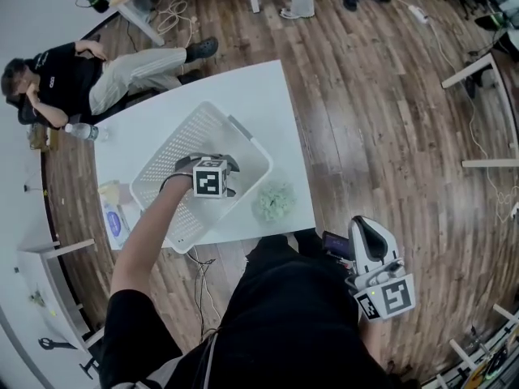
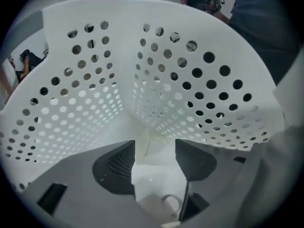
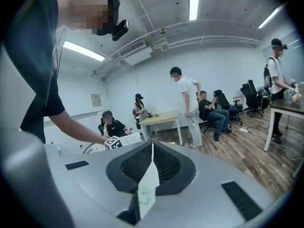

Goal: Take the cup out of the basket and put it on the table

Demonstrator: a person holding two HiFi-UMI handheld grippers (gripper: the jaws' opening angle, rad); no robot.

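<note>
The white perforated basket (image 1: 154, 177) lies on the white table (image 1: 251, 87). My left gripper (image 1: 212, 168) is down inside it, near its right end. In the left gripper view the left gripper (image 2: 154, 148) is open, aimed into a corner of the basket (image 2: 85, 103), with only pale basket floor between the fingers. A pale green, cup-like object (image 1: 274, 201) stands on the table just right of the basket, apart from both grippers. My right gripper (image 1: 365, 227) hangs off the table at the lower right; in its own view the right gripper (image 3: 152, 146) is shut and empty.
A seated person (image 1: 73, 75) is beyond the table's far left corner, with a bottle (image 1: 81, 130) nearby. A packet (image 1: 115, 213) lies at the table's left end. Other desks (image 3: 161, 118) and several people fill the room behind.
</note>
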